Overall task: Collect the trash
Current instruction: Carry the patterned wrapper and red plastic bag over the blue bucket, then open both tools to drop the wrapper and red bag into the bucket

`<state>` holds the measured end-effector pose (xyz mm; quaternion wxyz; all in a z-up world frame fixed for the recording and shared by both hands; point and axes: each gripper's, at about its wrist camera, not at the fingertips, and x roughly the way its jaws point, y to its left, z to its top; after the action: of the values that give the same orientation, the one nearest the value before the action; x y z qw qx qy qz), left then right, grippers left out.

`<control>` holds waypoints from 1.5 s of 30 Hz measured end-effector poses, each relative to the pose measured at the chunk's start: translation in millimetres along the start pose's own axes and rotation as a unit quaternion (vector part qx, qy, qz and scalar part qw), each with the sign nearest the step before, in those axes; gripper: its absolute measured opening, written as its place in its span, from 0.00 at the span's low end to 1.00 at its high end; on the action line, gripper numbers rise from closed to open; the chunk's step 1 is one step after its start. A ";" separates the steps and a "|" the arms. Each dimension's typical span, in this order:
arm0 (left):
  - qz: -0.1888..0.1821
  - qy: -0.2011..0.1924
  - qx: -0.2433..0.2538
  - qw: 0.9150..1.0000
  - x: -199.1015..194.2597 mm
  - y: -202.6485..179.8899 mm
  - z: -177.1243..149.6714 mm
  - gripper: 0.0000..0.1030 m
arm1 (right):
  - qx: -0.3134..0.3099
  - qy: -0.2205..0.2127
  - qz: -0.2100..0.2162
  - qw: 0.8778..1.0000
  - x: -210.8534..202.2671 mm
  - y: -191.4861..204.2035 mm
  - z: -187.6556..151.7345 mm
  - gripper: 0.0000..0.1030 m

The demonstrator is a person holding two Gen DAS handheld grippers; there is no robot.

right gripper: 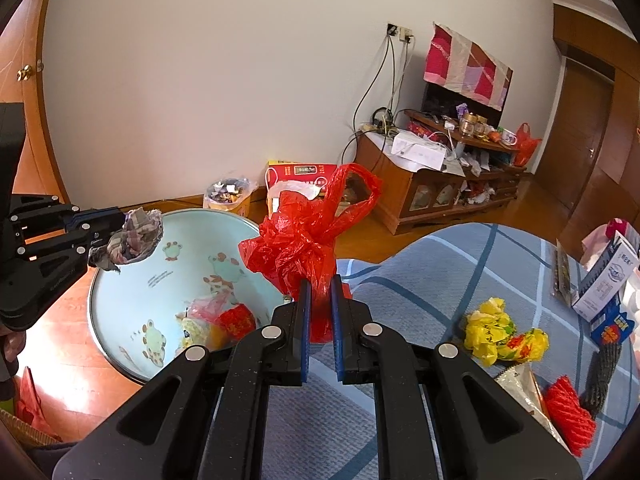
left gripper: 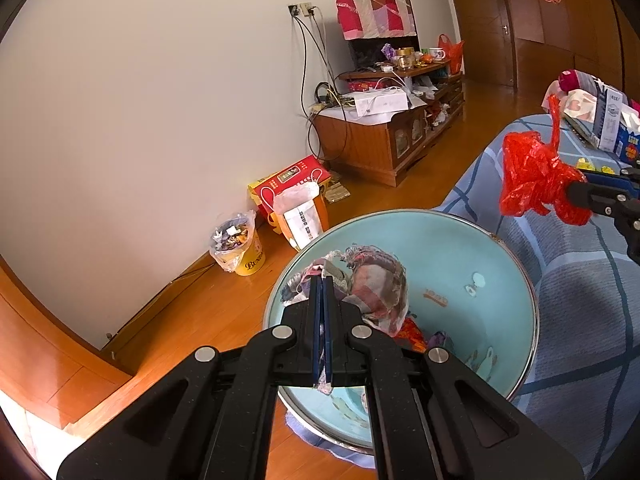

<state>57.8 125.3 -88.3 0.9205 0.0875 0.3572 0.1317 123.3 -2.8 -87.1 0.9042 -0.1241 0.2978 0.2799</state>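
Across the right half of the right wrist view, from 12 to 5 o'clock, spreads the bed (right gripper: pixel 420 280) with its blue checked cover. Beside it at 9 o'clock sits the basin (right gripper: pixel 160 280), pale blue with cartoon animals, on the wooden floor; some wrappers (right gripper: pixel 224 320) lie at its bottom near the bed side. Against the wall at 11 o'clock stands a bin (right gripper: pixel 228 196) lined with plastic and full of scraps.

At centre, the right gripper (right gripper: pixel 320 300) is clenched on a red bag (right gripper: pixel 304 240), its blue pads squeezing the crumpled plastic, whose handles stick up toward 12 o'clock. This bag hangs over the bed edge, just beside the basin rim.

At 9 o'clock the left gripper (right gripper: pixel 116 224) is clamped on a grey-patterned wad (right gripper: pixel 136 240), held above the basin's far rim. From the left wrist view, the same wad (left gripper: pixel 372 288) bulges at 1 o'clock from the closed pads, with the basin (left gripper: pixel 480 260) beneath.

On the bed at 4 o'clock lie yellow wrappers (right gripper: pixel 500 336) and a red net (right gripper: pixel 568 412), well apart from both tools.
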 end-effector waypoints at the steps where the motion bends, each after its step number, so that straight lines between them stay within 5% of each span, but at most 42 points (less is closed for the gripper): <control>1: 0.001 0.000 0.000 1.000 0.3 0.3 0.3 0.01 | -0.001 0.000 0.001 1.000 0.5 0.3 -0.4 0.10; 37: 0.010 0.006 -0.006 1.000 5.3 4.8 -1.2 0.02 | -0.017 0.006 0.019 1.000 11.0 16.7 0.0 0.10; 41: 0.007 0.009 -0.010 1.000 5.0 3.5 -1.2 0.17 | -0.029 0.003 0.033 0.999 11.4 22.6 -1.9 0.31; 45: 0.011 0.007 -0.011 1.000 2.9 0.7 -1.0 0.35 | -0.026 0.005 0.034 0.999 12.6 22.9 -3.3 0.33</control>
<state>59.0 127.0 -90.7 0.9175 0.0804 0.3610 0.1461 116.8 19.9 -98.6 0.8891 -0.1388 0.2987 0.3178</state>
